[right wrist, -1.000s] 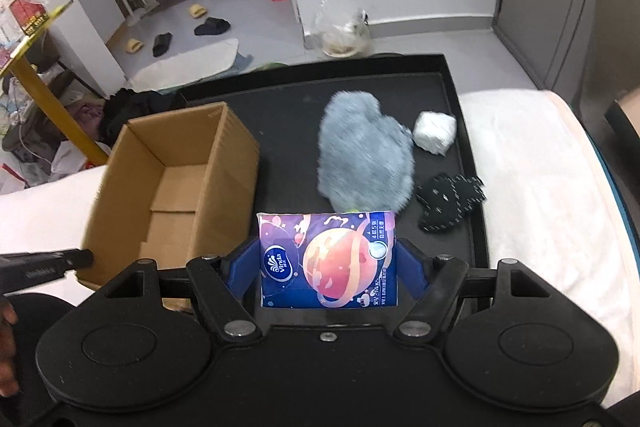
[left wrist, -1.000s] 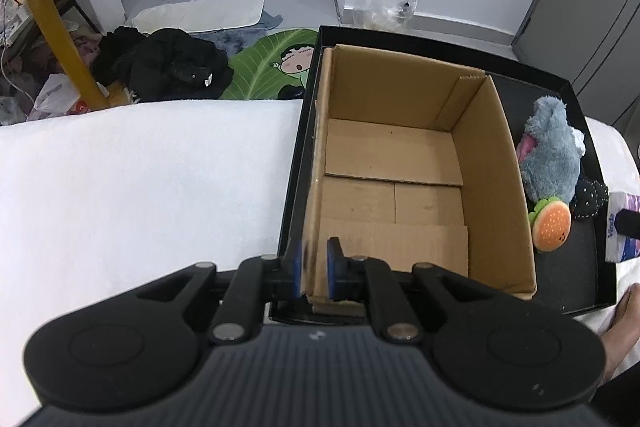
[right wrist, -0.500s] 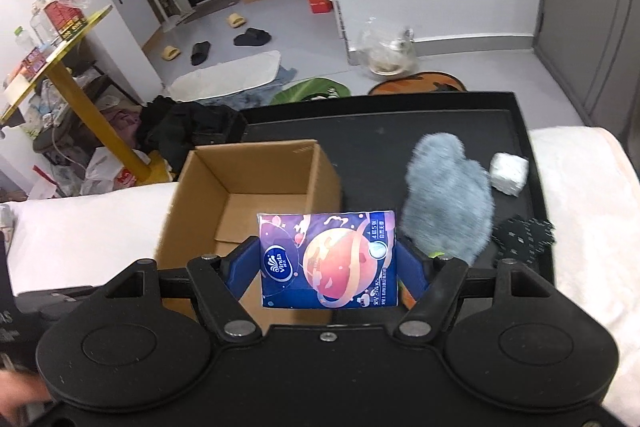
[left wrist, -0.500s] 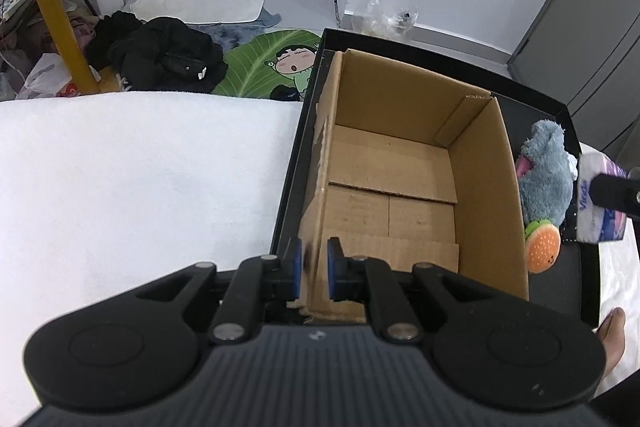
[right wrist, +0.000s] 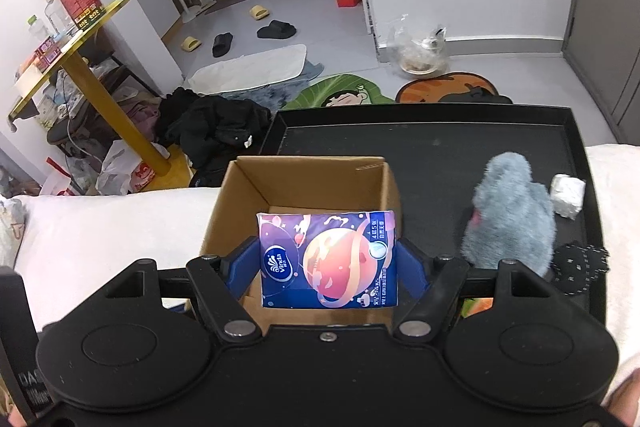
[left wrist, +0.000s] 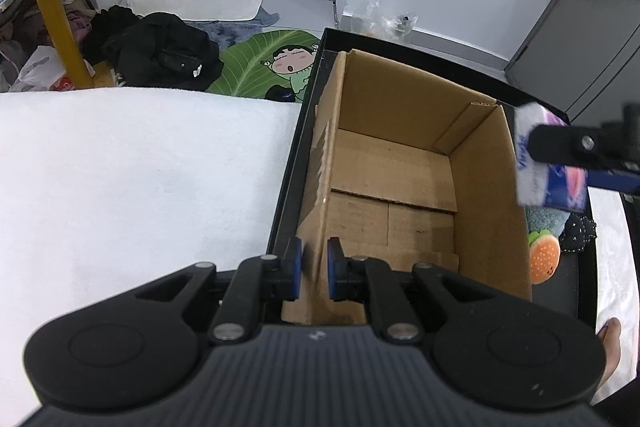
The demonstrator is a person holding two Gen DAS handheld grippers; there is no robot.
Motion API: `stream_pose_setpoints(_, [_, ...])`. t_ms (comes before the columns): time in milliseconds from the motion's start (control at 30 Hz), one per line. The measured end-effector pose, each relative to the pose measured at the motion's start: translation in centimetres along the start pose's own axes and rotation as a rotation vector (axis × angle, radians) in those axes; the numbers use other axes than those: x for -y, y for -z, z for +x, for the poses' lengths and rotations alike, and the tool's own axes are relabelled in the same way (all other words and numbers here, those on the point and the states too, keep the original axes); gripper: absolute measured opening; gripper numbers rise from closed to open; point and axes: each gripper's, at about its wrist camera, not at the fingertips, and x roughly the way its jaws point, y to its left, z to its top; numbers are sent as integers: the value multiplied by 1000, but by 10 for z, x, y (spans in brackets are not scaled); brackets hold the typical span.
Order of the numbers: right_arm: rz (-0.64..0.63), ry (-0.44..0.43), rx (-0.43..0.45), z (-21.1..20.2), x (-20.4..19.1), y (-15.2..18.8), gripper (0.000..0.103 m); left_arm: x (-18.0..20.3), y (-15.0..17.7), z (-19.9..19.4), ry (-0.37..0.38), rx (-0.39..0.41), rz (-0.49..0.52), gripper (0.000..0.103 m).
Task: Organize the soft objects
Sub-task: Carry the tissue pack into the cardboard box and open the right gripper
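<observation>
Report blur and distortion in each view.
Left wrist: fisheye bends the tray edge; the box wall between the left gripper is smeared, and the tissue pack is soft. Right wrist: pack print sharp in the right gripper; room lines bow.

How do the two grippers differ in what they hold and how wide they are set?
The left gripper is nearly closed, pinching the thin wall of the cardboard box. The right gripper is spread wide, clamping the tissue pack above the box opening. Both are shut on something, with blue pads.
</observation>
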Motion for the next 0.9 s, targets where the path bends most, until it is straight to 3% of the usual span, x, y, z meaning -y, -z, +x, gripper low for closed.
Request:
stream_pose_setpoints(400, [28,-61,11,25,-23,-15,73,-6,0,5,10,-10,-19,9])
stream_pose_setpoints(500, [30,-90,39,24,-26,-19,80,-8,-1,5,14,-10,-24,10])
stream_pose_setpoints(900, [9,-67,38,8,-5,-7,81,-9,-3,6,16,-15,-20,10])
